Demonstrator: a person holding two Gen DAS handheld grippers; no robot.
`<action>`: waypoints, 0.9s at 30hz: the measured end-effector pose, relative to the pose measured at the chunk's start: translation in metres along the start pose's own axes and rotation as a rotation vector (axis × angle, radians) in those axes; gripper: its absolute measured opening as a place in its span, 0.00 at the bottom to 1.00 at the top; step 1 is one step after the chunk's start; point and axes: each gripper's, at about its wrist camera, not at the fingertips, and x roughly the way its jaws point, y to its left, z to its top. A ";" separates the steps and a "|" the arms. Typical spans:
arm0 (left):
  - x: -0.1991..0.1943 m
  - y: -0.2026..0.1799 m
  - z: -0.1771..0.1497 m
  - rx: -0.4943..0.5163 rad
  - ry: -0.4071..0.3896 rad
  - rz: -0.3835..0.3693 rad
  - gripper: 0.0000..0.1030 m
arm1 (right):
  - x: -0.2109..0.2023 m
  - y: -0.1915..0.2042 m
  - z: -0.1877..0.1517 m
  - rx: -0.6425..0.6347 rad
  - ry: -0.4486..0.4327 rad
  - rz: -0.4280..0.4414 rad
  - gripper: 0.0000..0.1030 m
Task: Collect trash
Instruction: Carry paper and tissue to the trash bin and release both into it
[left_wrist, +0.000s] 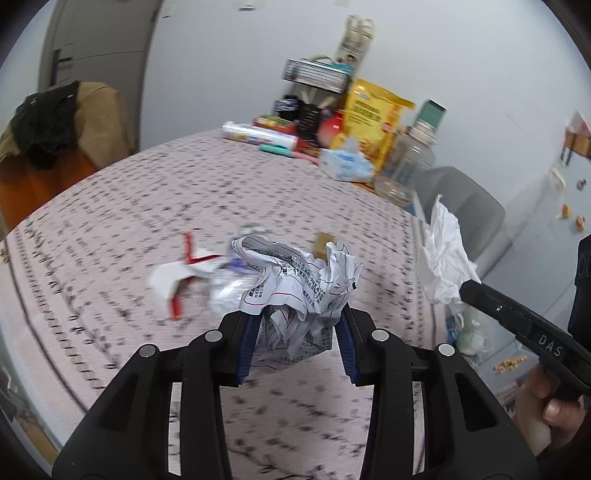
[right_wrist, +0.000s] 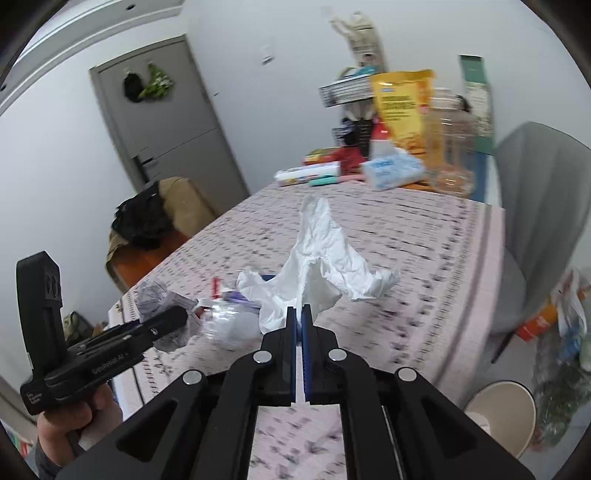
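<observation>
Both hands full, both up off the table (left_wrist: 110, 206). Left hand-held gripper (left_wrist: 297, 332) clamped on a crumpled paper ball (left_wrist: 295, 280) with print on it. Right hand-held gripper (right_wrist: 299, 314) squeezed tight together on a white tissue (right_wrist: 321, 266), pinched only at its bottom edge, the rest sticking up loose.

More trash lying on the table past the paper ball: a red and white wrapper (left_wrist: 181, 273) and a clear plastic piece (left_wrist: 229, 291), blurry. A round bin (right_wrist: 506, 410) on the floor, low on the right beside the grey chair (right_wrist: 539, 221).

Probably carrying time now, both pieces to the bin. To do it well: keep both squeezes firm. Go gently with the tissue, thin and floppy, easy to tear or slip out. Bring each piece right over the bin's mouth before letting go. Keep clear of the table edge and the chair on the way. Then back for the wrapper and the plastic.
</observation>
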 end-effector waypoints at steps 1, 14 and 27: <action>0.003 -0.010 0.000 0.014 0.004 -0.011 0.37 | -0.004 -0.008 -0.001 0.009 -0.002 -0.012 0.03; 0.045 -0.128 -0.003 0.187 0.075 -0.134 0.37 | -0.049 -0.124 -0.028 0.179 -0.033 -0.160 0.03; 0.099 -0.232 -0.025 0.330 0.197 -0.238 0.37 | -0.055 -0.239 -0.084 0.405 0.001 -0.284 0.04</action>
